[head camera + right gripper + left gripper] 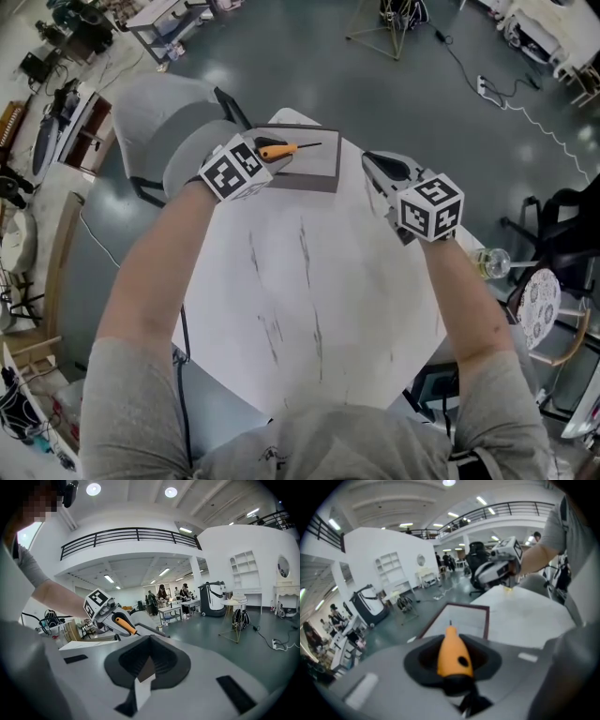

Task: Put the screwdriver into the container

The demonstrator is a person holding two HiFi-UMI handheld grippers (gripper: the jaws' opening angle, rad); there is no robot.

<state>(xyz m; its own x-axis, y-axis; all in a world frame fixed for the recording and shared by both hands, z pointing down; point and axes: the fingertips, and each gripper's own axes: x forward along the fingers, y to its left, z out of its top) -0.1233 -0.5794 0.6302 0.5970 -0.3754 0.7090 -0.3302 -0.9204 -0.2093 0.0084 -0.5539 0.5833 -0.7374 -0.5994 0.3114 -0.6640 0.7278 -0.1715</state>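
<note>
left claw [272, 154]: clamped on the orange handle of the screwdriver [278, 149], tip pointing away from the person | right claw [380, 171]: jaws together, nothing between them, well apart from the left | arms: both bare forearms stretched forward

This is a large open lab or workshop hall. It has a polished grey floor [394, 103] with trailing cables [469, 70], a tripod [384, 33], 1 railed mezzanine [126, 534], white shelving [389, 569], and people at workbenches [180, 609].
</note>
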